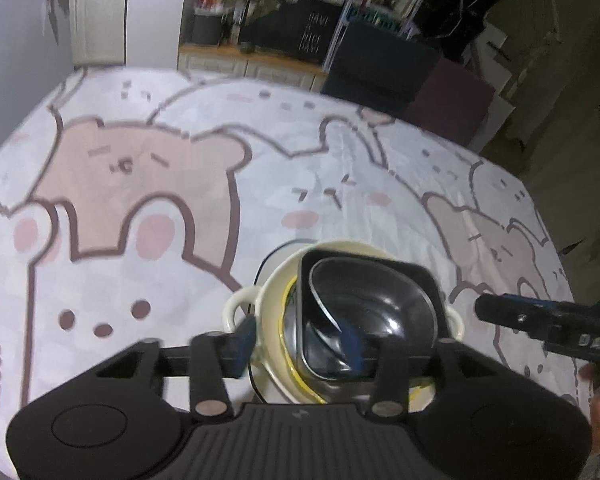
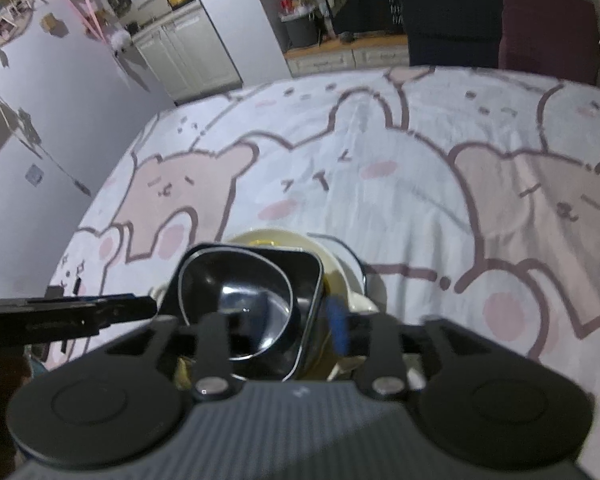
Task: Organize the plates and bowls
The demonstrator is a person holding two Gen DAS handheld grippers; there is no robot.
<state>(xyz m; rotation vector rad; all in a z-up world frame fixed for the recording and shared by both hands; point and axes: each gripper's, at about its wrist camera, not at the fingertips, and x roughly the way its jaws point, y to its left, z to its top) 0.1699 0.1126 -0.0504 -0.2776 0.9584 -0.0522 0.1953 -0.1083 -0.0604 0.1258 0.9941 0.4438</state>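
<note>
A black square bowl (image 1: 364, 312) sits nested in a cream two-handled bowl (image 1: 268, 300) on the bear-print table. My left gripper (image 1: 296, 344) straddles the left rims of the stack, one blue-padded finger outside by the cream handle and one inside the black bowl. My right gripper (image 2: 280, 328) straddles the right rim of the black bowl (image 2: 252, 296), one finger inside it and the blue pad outside by the cream bowl (image 2: 340, 276). The frames do not show whether either pair of pads presses the rim. Each gripper shows in the other's view, the right one at the left view's edge (image 1: 540, 320).
The table (image 1: 180, 184) wears a cloth with pink and white bears. Beyond its far edge are dark chairs (image 2: 452, 20), cabinets and a wall. A thin dark wire runs under the cream bowl.
</note>
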